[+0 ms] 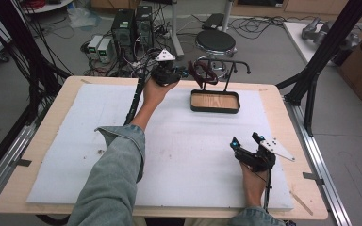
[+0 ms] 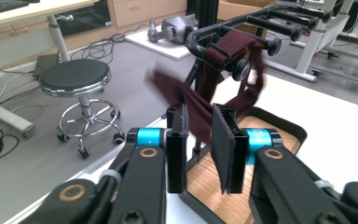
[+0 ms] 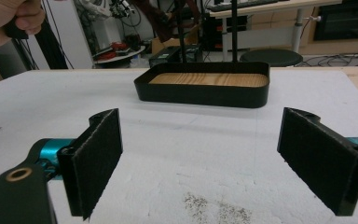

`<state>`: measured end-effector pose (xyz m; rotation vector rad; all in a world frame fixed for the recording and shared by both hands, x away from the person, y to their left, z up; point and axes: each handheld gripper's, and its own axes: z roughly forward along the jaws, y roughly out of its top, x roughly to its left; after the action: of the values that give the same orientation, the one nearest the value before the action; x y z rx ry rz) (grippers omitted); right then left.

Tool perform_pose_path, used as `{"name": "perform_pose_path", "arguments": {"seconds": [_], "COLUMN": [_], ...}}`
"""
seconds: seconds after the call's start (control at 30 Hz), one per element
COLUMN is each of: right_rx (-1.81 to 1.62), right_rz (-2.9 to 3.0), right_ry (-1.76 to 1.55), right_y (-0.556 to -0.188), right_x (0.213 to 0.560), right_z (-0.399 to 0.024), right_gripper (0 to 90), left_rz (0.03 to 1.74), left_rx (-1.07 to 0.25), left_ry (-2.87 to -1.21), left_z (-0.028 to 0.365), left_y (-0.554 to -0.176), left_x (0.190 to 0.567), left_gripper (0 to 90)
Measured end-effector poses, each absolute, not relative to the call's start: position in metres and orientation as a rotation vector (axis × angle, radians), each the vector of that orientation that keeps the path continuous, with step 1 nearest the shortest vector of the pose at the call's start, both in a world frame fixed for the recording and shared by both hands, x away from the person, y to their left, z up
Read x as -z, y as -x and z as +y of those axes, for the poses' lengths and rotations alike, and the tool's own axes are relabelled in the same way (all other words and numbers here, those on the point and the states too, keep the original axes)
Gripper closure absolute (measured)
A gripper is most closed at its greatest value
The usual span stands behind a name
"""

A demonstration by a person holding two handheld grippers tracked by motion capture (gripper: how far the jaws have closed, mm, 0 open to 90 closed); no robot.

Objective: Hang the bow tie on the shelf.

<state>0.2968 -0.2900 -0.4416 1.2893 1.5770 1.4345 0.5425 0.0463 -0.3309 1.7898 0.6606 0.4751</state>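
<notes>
Maroon band (image 2: 205,109) on rack, between slightly parted left gripper (image 2: 204,154) jaws, unpinched.

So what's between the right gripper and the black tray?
Only bare white foam mat, seen in the right gripper view between the right gripper and the black tray.

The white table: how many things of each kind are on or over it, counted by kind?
Black two-jaw grippers: 2, left and right
Black rack with wood-floored tray: 1
Dark maroon cloth strap: 1, draped on the rack's arm
Total: 4
</notes>
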Motion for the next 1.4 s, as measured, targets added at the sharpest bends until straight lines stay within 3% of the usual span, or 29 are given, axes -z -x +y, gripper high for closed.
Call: {"name": "perform_pose_path", "arguments": {"seconds": [0.27,0.93,1.4], "right_rx": [-1.432,-1.413,-1.399], "right_rz": [1.577,1.592,1.599], "right_ry": [-1.281,-1.273,-1.263], "right_y": [-0.297,-0.296,-0.296], "right_x": [0.442,0.441,0.442], "right_z": [-0.290,-0.288,-0.287], "right_gripper": [13.1,13.1,13.1], "left_rz": [0.676,0.648,0.647], "left_rx": [-0.491,-0.554,-0.561], "left_ry": [-1.783,-1.759,-1.712], "left_z": [0.060,0.122,0.167], "left_y": [-0.532,-0.475,-0.430], "left_x": [0.321,0.294,0.298], "left_gripper": [59.5,47.0,39.5]}}
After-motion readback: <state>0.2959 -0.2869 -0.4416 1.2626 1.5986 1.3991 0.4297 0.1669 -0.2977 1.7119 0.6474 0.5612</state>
